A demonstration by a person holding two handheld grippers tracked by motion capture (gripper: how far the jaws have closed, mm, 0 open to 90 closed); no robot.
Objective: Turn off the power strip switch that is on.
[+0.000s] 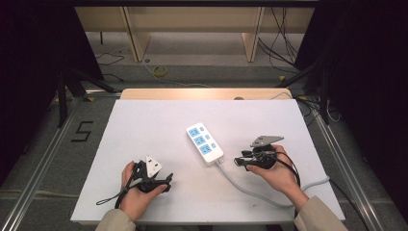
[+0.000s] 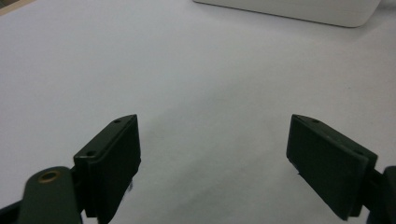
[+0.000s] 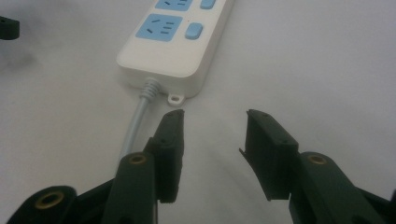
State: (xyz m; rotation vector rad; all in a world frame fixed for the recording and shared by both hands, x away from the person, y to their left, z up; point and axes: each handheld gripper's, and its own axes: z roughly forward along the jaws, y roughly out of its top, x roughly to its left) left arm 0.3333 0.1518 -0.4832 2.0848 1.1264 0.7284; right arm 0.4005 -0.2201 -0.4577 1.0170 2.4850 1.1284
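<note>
Now both grippers, left gripper (image 1: pixel 168 181) and right gripper (image 1: pixel 238 162), are resting released; the right's fingers (image 3: pixel 170 140) are risking snagging the power strip (image 1: pixel 205 143) cord (image 3: pixel 133 128).

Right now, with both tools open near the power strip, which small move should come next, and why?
Probably ease the right hand-held gripper forward to the power strip. Its jaws stand open, empty, just short of the cable end; the left hand-held gripper is farther away.
</note>
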